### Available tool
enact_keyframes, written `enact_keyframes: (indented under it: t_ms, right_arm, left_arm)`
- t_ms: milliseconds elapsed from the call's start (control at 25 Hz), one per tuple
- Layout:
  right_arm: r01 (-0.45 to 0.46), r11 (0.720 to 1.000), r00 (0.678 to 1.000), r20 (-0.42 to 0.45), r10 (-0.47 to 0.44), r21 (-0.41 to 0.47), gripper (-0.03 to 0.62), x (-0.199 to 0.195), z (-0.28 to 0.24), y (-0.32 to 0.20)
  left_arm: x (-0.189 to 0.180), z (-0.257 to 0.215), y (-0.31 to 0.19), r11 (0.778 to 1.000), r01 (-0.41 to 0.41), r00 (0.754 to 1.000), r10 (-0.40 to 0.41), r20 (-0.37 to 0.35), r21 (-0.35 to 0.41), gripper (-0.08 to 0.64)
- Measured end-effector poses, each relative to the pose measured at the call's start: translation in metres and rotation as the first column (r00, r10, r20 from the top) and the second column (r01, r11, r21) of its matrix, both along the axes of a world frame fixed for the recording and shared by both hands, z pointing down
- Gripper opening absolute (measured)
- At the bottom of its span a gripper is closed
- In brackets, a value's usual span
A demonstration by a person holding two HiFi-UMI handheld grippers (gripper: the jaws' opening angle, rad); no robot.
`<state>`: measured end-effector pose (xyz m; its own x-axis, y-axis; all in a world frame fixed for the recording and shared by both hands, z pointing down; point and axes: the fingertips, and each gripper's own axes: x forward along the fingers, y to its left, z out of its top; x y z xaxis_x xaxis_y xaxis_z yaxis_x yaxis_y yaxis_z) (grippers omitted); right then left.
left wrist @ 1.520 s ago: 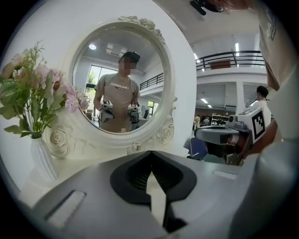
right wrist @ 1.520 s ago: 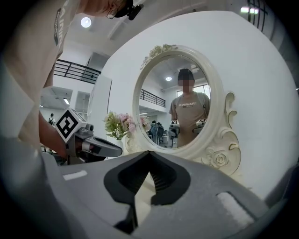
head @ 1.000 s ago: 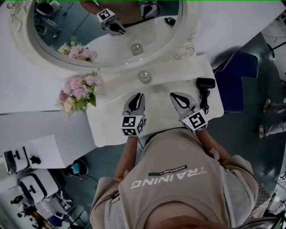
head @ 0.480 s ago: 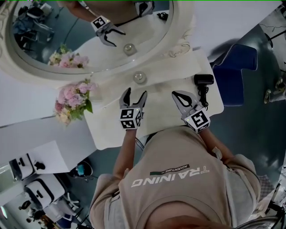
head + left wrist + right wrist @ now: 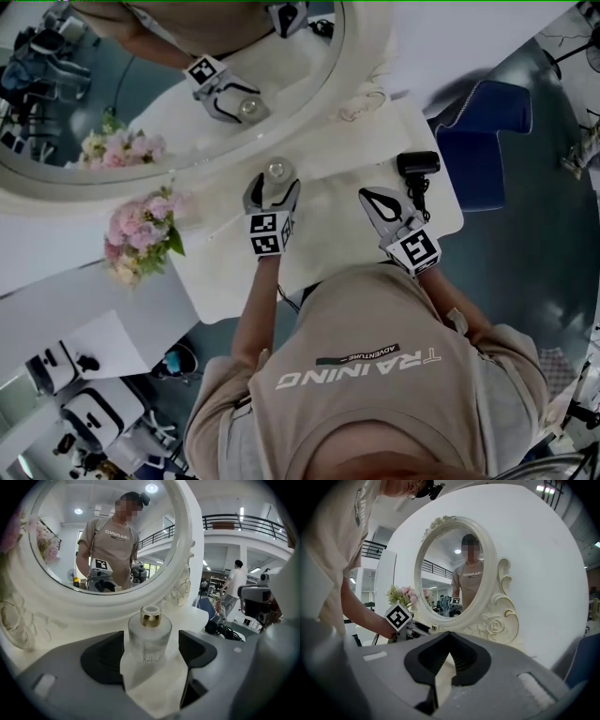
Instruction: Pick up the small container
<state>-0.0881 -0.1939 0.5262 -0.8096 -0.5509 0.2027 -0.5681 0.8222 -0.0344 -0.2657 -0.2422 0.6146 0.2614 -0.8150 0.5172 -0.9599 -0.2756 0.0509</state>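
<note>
Frosted-glass, gold-capped small container (image 5: 150,637) stands just before the white oval mirror (image 5: 187,550), untouched between the opening jaws of the left gripper (image 5: 151,645), lined up for clamping. The right gripper (image 5: 449,640) rests clenched and empty.

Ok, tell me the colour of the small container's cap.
Gold cap; clearest in the left gripper view.

The right gripper (image 5: 449,635) has its jaws closed tip to tip above the pale worktop (image 5: 443,684). Ahead stands an oval mirror (image 5: 451,569) in an ornate white frame, with pink flowers (image 5: 405,594) at its left. A bare arm (image 5: 356,606) holds the left gripper (image 5: 419,628) before the flowers.
</note>
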Motion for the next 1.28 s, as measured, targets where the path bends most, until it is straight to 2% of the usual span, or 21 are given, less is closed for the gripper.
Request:
enact_keyframes:
  t_ms: [400,840,1280]
  right_arm:
    - [-0.066,0.997,0.997,-0.034,0.065,-0.029,0.003,0.024,0.011,-0.019]
    - [-0.097,0.992,0.995,-0.015,0.096,-0.081,0.003,0.026,0.021,-0.020]
    - [-0.074,0.996,0.997,0.022,0.076,-0.057,0.003,0.011,0.011,-0.012]
  left_arm:
    - [0.011,0.019,-0.032,0.999,-0.044,0.998,0.044,0.039,0.002,0.378]
    - [0.008,0.027,-0.038,1.000,-0.010,0.996,0.011,0.084,-0.017,0.353]
    - [0.009,0.023,-0.028,1.000,-0.019,0.998,0.020,0.062,-0.014,0.351]
